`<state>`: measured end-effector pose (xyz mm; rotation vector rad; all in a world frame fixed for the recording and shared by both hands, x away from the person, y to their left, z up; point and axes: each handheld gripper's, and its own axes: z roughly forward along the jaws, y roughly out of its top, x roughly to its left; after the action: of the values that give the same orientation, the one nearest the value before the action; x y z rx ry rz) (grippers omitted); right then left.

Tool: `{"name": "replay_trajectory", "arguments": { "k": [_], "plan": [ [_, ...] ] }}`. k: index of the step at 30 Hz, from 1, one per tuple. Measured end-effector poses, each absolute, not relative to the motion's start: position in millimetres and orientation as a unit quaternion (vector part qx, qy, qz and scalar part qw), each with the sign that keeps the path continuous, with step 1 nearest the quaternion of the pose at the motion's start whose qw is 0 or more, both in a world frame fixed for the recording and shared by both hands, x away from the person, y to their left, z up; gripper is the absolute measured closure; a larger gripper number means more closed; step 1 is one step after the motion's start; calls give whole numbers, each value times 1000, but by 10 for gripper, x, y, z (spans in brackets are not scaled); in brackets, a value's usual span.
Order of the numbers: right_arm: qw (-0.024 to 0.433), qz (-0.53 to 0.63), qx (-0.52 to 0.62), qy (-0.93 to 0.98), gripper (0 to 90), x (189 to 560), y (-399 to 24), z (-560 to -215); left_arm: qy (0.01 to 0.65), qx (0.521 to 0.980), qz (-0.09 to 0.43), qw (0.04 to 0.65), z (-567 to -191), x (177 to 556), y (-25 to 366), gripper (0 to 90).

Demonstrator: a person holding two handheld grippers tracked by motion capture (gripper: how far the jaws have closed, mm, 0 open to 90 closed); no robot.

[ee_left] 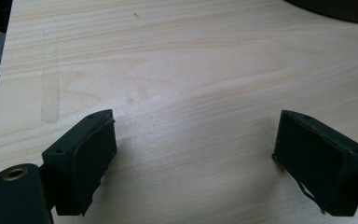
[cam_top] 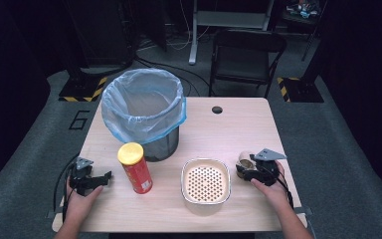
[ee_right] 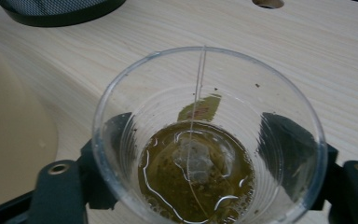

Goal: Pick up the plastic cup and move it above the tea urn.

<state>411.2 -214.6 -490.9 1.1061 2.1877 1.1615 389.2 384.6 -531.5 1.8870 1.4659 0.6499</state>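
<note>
Table (cam_top: pixel 238 124): light wood, cable hole near the far edge.

Bin (cam_top: pixel 144 112): dark, lined with a translucent blue bag, stands far-left of centre on the table. Its base also shows at the top of both gripper views.

Strainer bowl (cam_top: pixel 205 181): cream, square with rounded corners, perforated insert inside. Sits near the front edge, right of centre; its cream wall shows at the left of the right gripper view.

Chip can (cam_top: pixel 136 168): red tube, yellow lid, upright, just in front of the bin and left of the strainer bowl.

Left gripper (cam_top: pixel 93 180): in the person's left hand at the front-left of the table, left of the chip can, not touching it. Left gripper view: jaws wide apart, only bare tabletop between them, nothing gripped.

Right gripper (cam_top: pixel 244 169): in the right hand at the front-right, just right of the strainer bowl. Its jaws sit either side of the clear plastic cup (ee_right: pixel 209 140), one on each flank; pads look to be against the cup wall, so reading it as clamped on the cup.

Cup: upright, at the right gripper's tips, beside the strainer bowl. Holds a shallow layer of brown liquid with a tea bag (ee_right: pixel 196 158) sunk in it. The bag's string (ee_right: pixel 198 79) runs up the inner wall to the far rim. Small specks stick to the inside wall.
</note>
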Motion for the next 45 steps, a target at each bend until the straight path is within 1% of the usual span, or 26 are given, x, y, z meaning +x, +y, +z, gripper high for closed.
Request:
{"name": "replay_trajectory", "arguments": {
  "k": [5,15,22,27,37,42,45],
  "plan": [
    [210,424,390,790,295,4107,-2140,-4904,559,721,247,326,-5313,3893,3846,125],
    [221,449,376,780,278,4057,-2120,-4791,561,719,245,328,-5316,3893,3842,125],
    [217,442,368,789,314,4054,-2115,-4742,560,720,245,328,-5315,3894,3843,125],
    [214,435,362,796,319,4069,-2102,-4702,561,719,245,328,-5316,3893,3841,125],
    [220,430,308,820,335,4197,-2048,-4459,560,721,247,326,-5314,3894,3844,125],
    [222,425,276,833,339,4289,-1956,-4328,560,721,245,327,-5315,3894,3844,124],
    [231,423,248,841,341,4333,-1882,-4256,561,720,245,328,-5316,3894,3842,125]
  ]
}}
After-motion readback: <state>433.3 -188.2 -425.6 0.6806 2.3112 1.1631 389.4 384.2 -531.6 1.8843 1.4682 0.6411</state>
